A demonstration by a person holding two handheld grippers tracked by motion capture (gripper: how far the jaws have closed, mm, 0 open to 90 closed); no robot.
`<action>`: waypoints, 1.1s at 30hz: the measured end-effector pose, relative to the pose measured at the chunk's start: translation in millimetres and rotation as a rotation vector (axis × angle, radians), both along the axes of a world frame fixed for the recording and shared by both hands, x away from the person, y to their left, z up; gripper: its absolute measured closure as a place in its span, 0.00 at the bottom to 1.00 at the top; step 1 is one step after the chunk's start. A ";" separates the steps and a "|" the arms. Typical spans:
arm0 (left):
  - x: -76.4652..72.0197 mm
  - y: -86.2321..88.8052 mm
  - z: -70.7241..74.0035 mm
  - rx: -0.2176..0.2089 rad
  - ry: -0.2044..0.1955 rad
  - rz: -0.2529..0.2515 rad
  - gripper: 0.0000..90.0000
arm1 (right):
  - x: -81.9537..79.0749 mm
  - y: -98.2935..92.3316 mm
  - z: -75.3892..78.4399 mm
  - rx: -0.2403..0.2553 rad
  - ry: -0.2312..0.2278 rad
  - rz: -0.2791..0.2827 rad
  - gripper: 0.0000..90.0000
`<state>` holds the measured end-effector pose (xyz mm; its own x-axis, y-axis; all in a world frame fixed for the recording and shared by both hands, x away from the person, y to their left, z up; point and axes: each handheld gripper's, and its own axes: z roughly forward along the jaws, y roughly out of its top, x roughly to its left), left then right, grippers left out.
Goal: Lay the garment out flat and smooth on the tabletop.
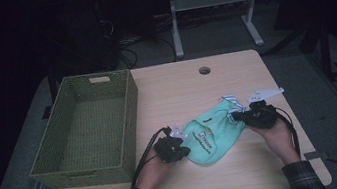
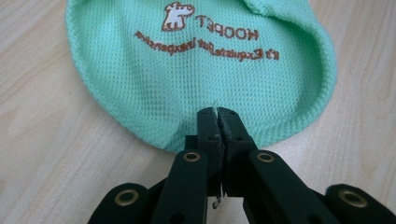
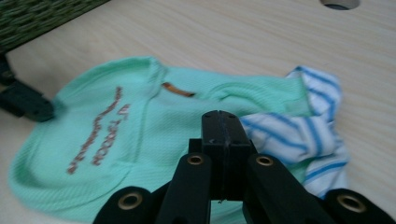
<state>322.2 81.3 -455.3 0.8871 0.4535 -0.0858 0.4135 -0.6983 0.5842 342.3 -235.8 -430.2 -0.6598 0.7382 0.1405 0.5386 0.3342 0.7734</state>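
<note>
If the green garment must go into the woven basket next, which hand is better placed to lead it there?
Probably the left. The left hand-held gripper, shut on the hem of the green garment, is the one nearer the woven basket. The right hand-held gripper sits at the striped end, farther away.

garment [image 2: 196, 70]: knit cloth, matt | table [image 2: 42, 154]: smooth wood | basket [image 1: 86, 132]: woven

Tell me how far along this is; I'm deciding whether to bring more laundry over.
Early. The mint-green garment lies on the table, not yet neatly folded. The left gripper is shut on its hem, and the right gripper has closed at its striped end. The woven basket beside it holds nothing, so folding and any putting away look left.
</note>
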 end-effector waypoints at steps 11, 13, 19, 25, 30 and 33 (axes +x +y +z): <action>-0.8 -0.6 -0.5 -0.008 -0.006 0.005 0.98 | -41.5 24.3 -25.9 -0.025 0.062 0.074 1.00; -0.8 -0.4 -0.6 -0.008 -0.007 0.003 0.98 | -43.5 25.4 -28.3 -0.029 0.063 0.072 1.00; 1.9 1.2 -0.9 -0.018 0.006 -0.008 0.97 | -49.3 27.2 -39.7 -0.039 0.061 0.054 1.00; 6.1 -4.5 4.2 -0.014 0.010 -0.022 0.96 | -48.7 29.8 -44.3 -0.076 0.049 0.059 1.00; 23.7 -17.4 15.0 -0.027 -0.010 -0.026 0.96 | -49.5 31.3 -44.1 -0.086 0.041 0.060 1.00; 38.3 -27.7 19.6 -0.026 -0.028 -0.038 0.96 | -49.7 31.4 -44.0 -0.086 0.042 0.059 1.00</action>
<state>360.5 53.5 -435.7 0.9059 0.4172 -0.0725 0.3703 -0.6976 0.6134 292.6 -204.5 -474.2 -0.6977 0.7084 0.1063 0.5469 0.4310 0.7177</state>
